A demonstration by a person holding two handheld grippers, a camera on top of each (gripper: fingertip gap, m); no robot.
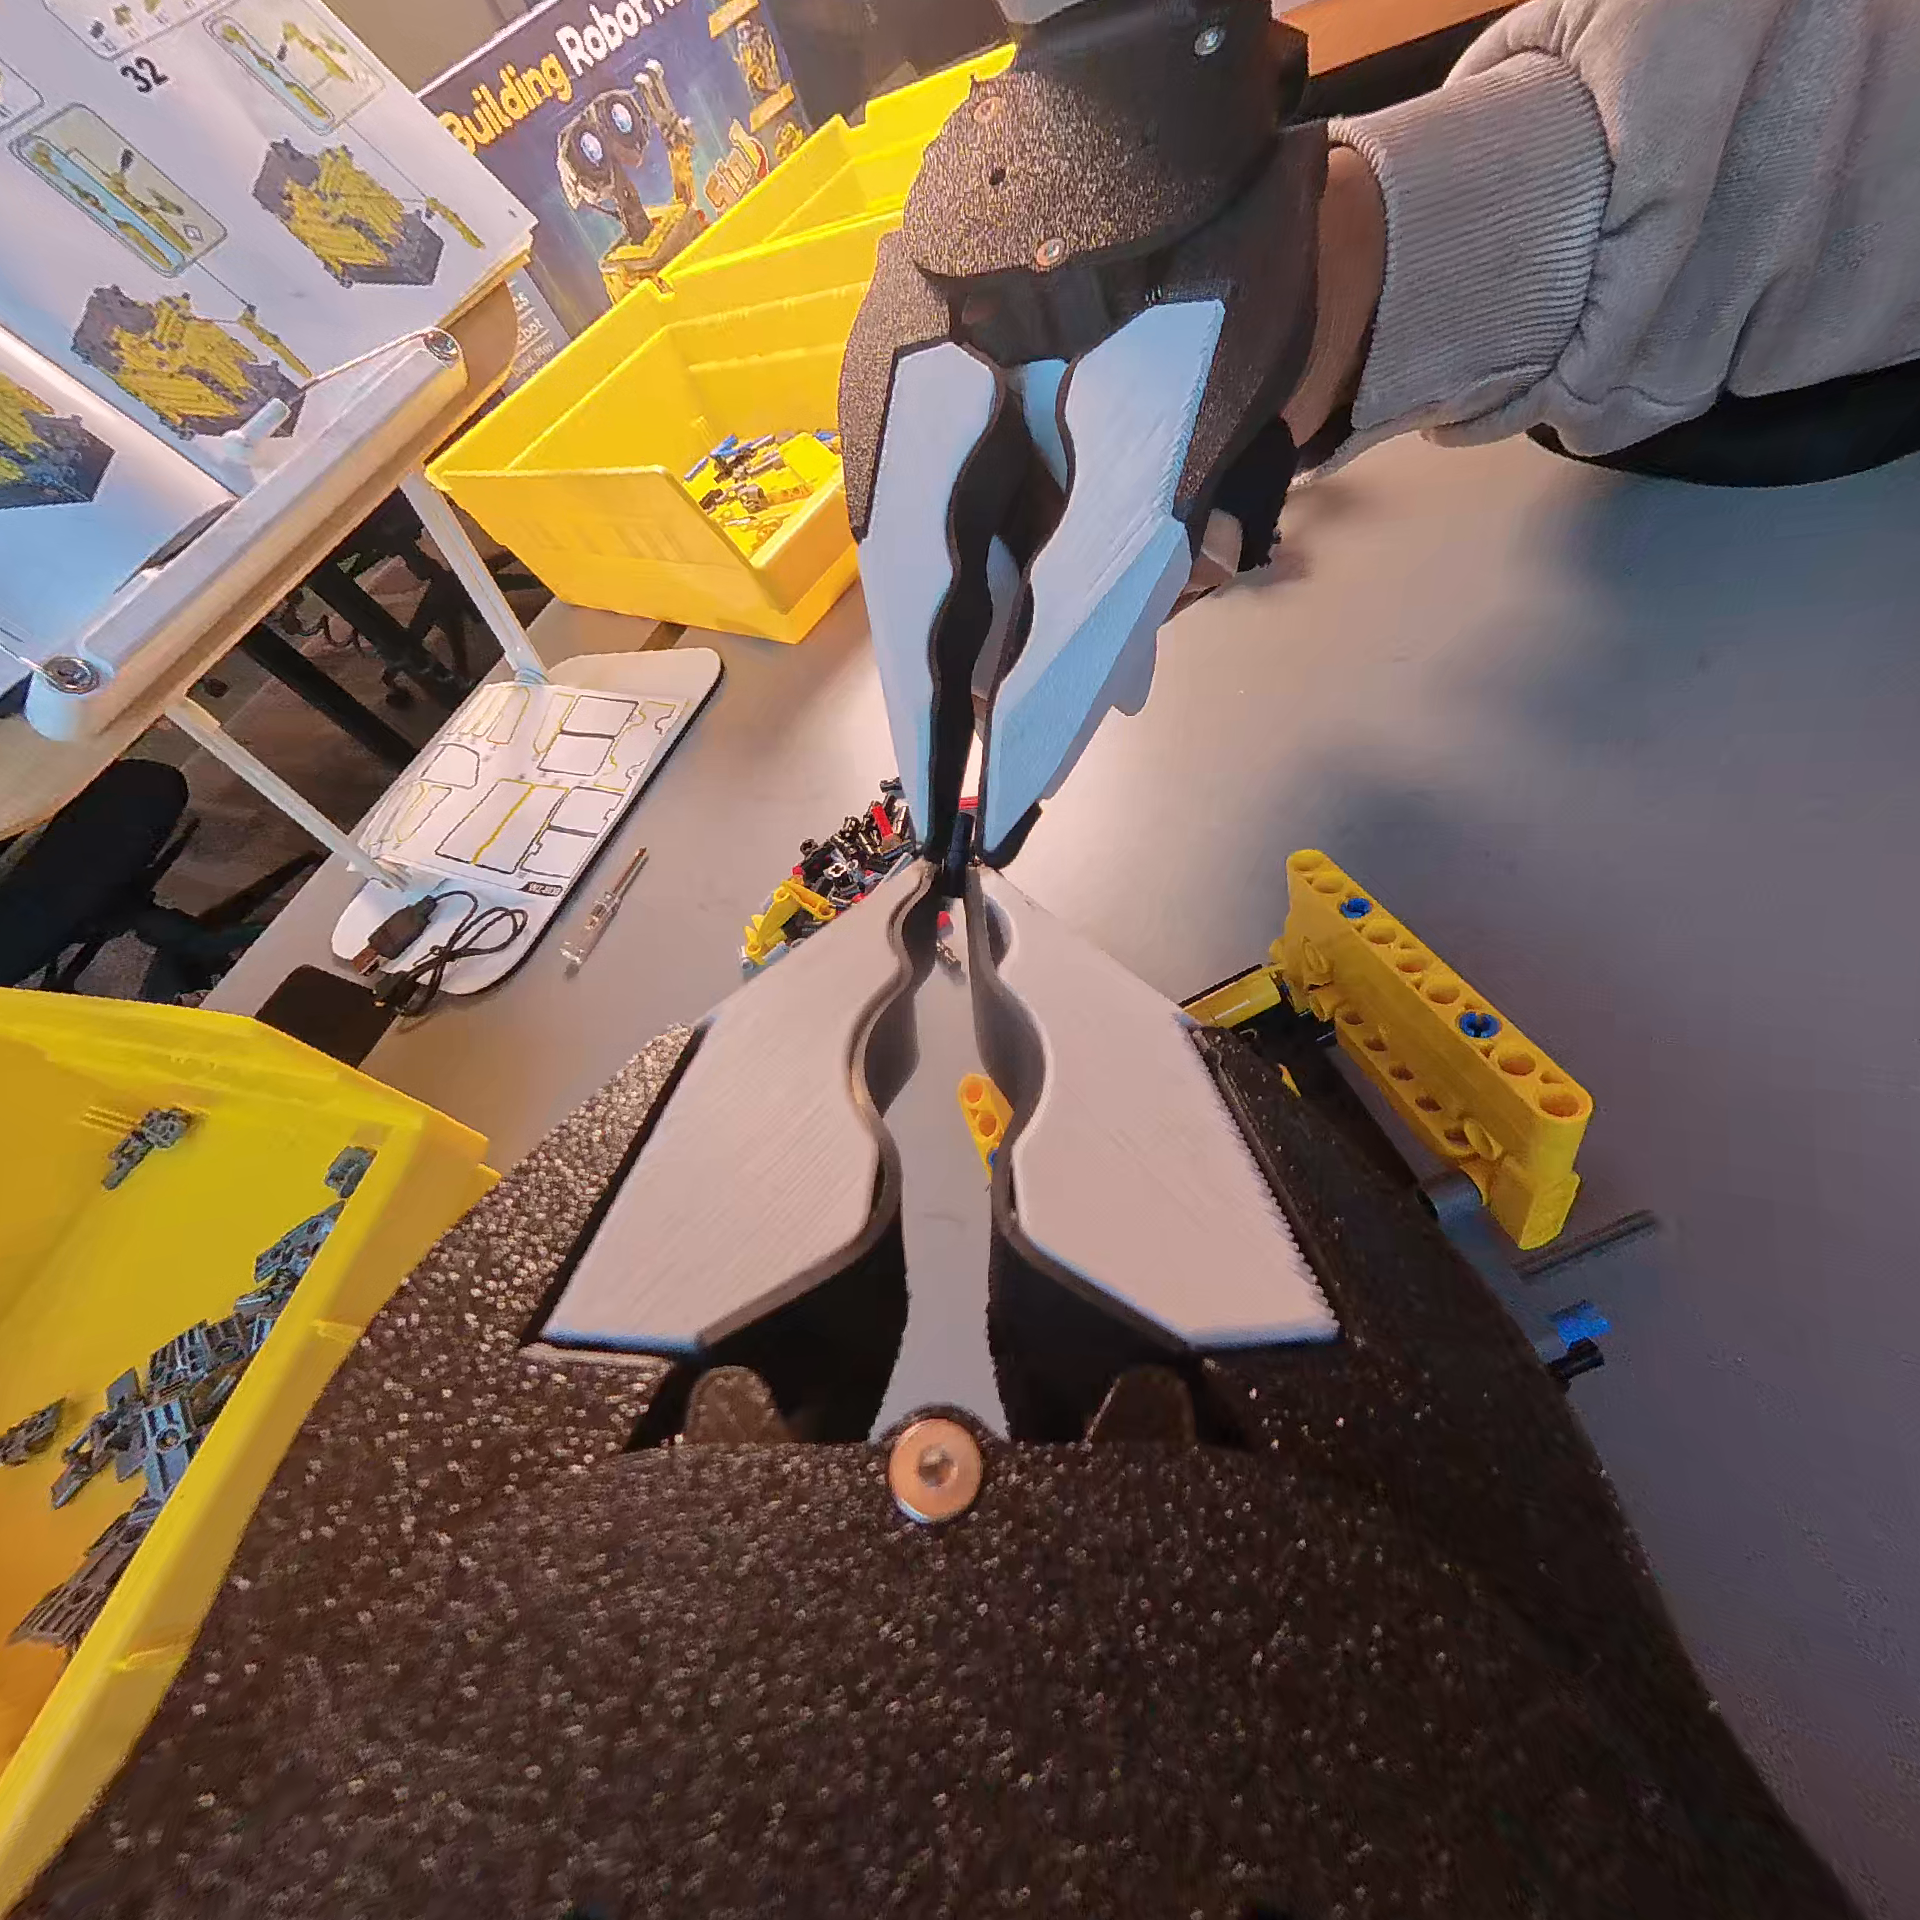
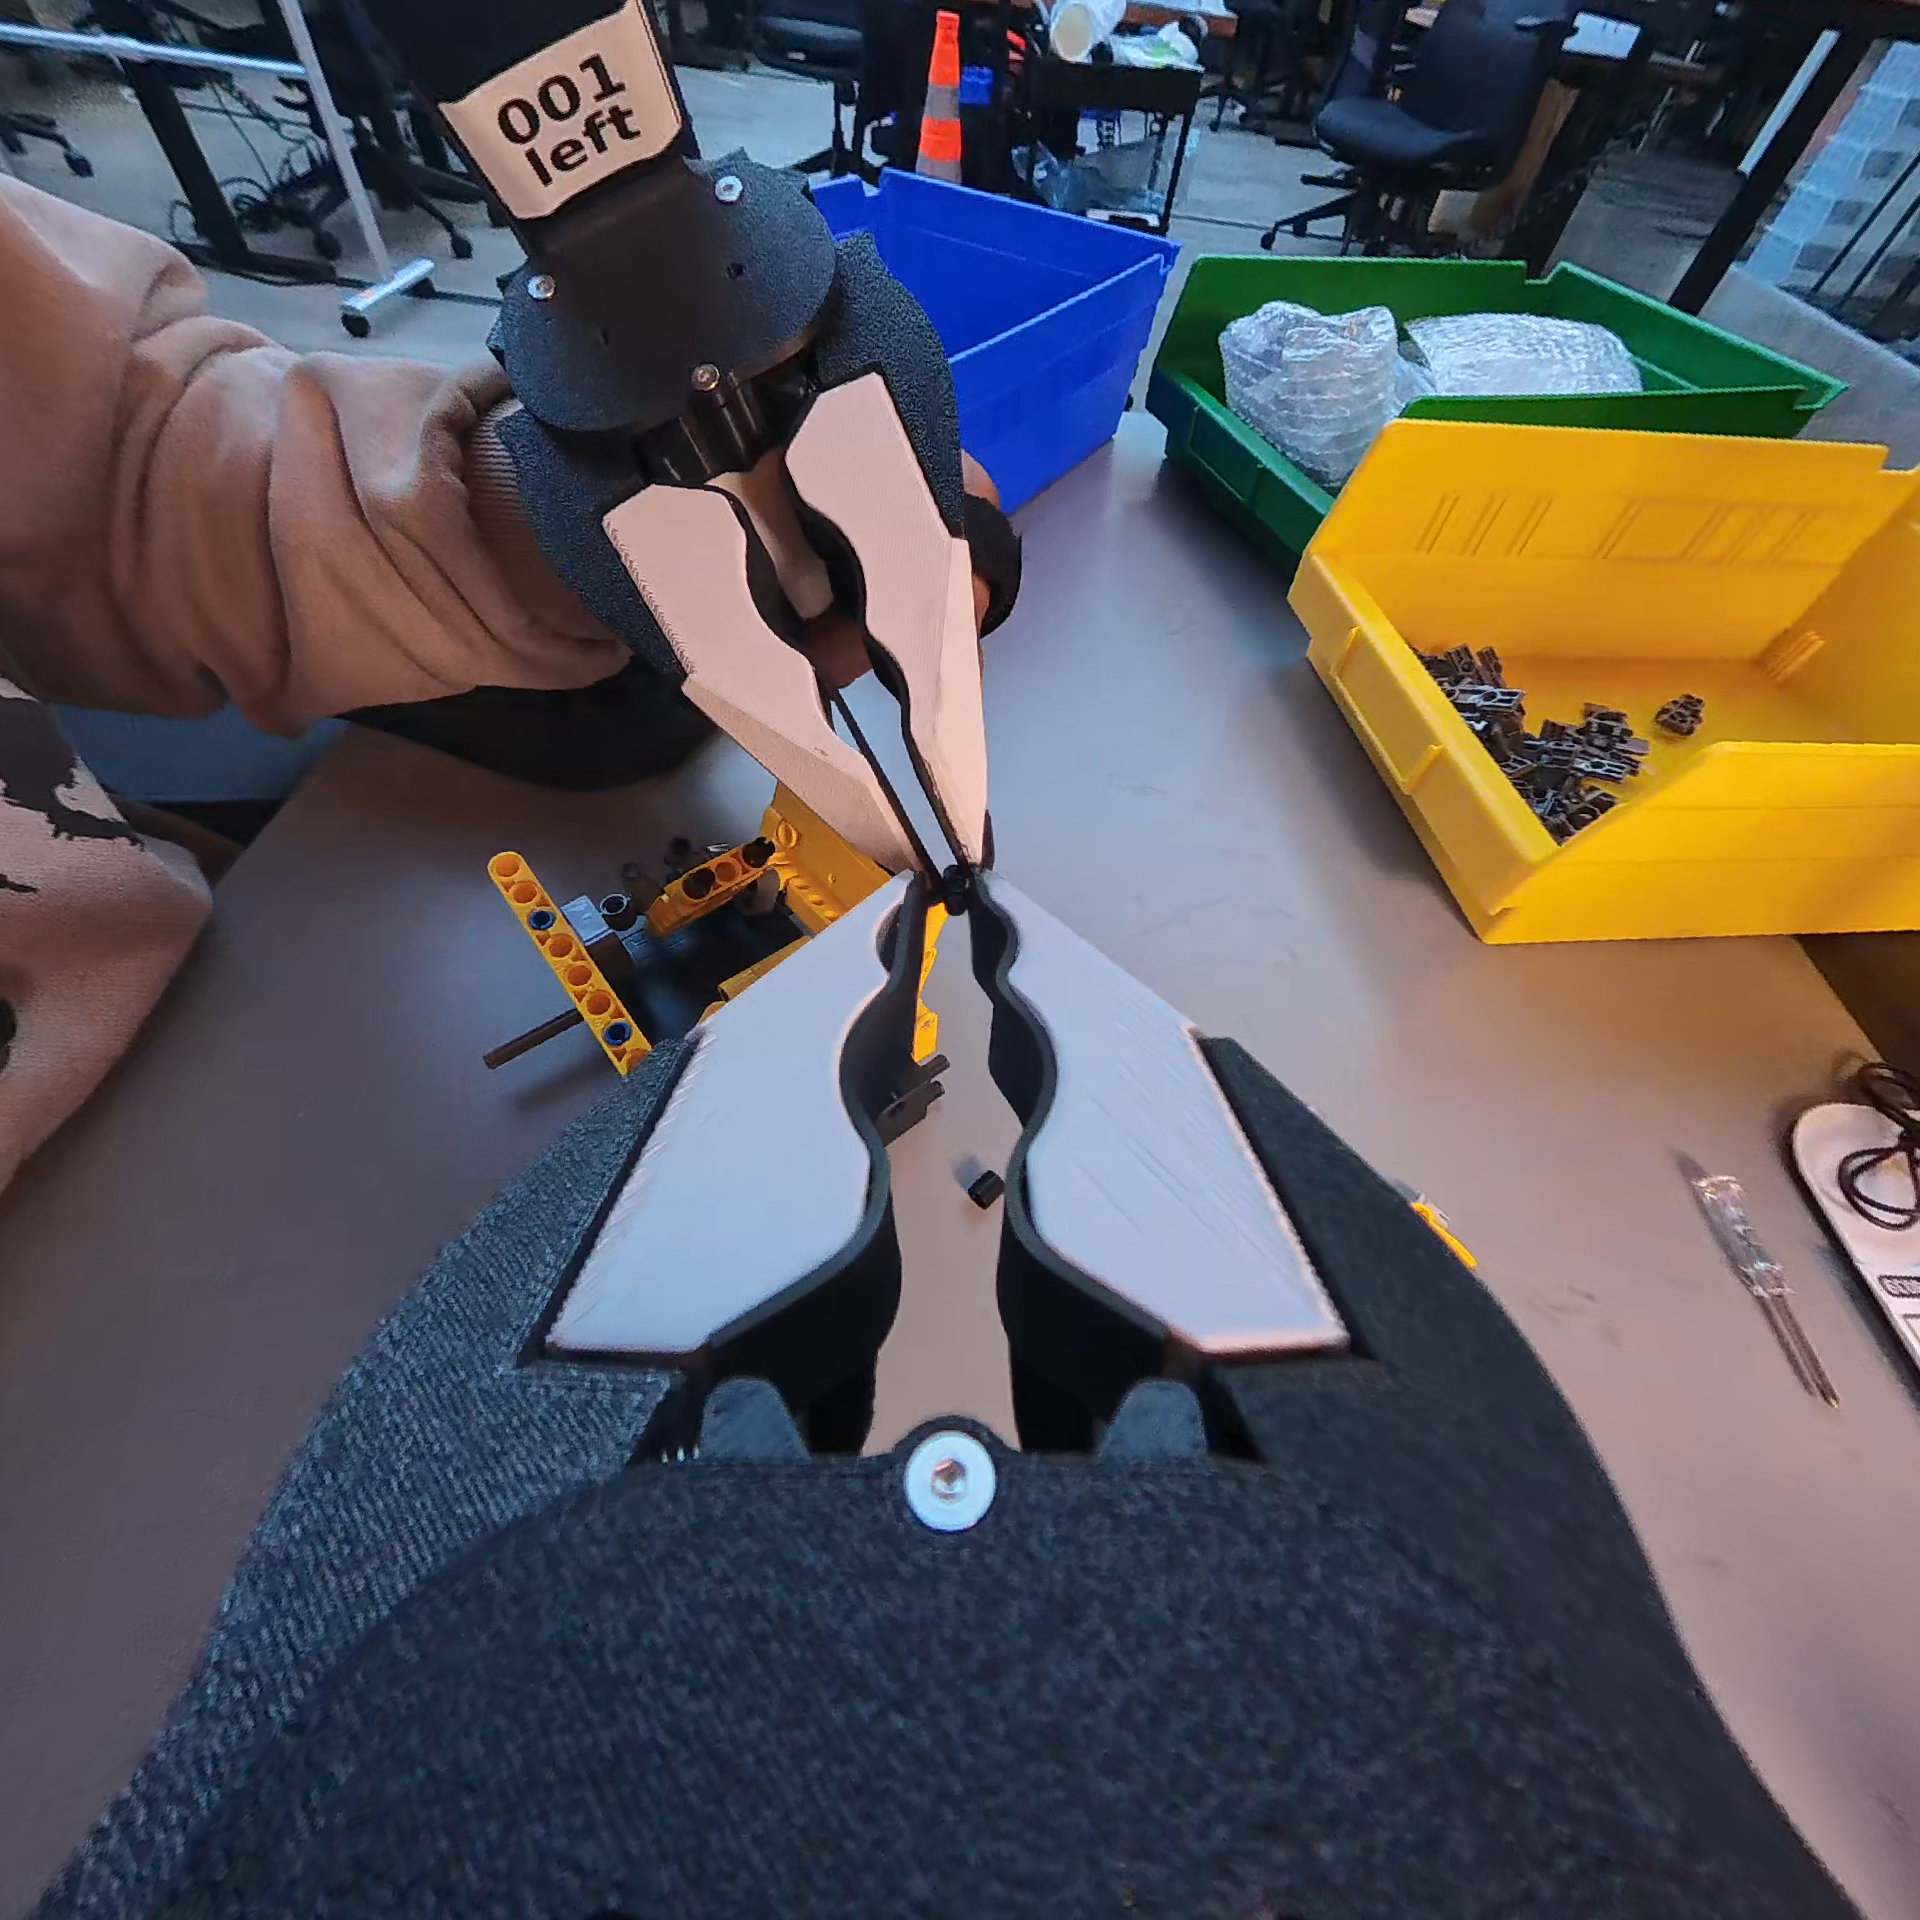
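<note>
I am working over a grey tabletop (image 2: pixel 1195 727) ringed with bins: yellow bins (image 1: pixel 644 457) of small parts toward its far edge in my left wrist view, another yellow bin (image 2: pixel 1621 665) of dark pieces with a green bin (image 2: pixel 1475 312) and a blue bin (image 2: pixel 997 301) in my right. A yellow brick assembly (image 1: pixel 1434 1039) is sitting just beside my grippers. My left gripper (image 1: pixel 948 878) and right gripper (image 2: pixel 954 896) are meeting tip to tip above the tabletop, both clenched on the same small black pin (image 2: pixel 956 883).
</note>
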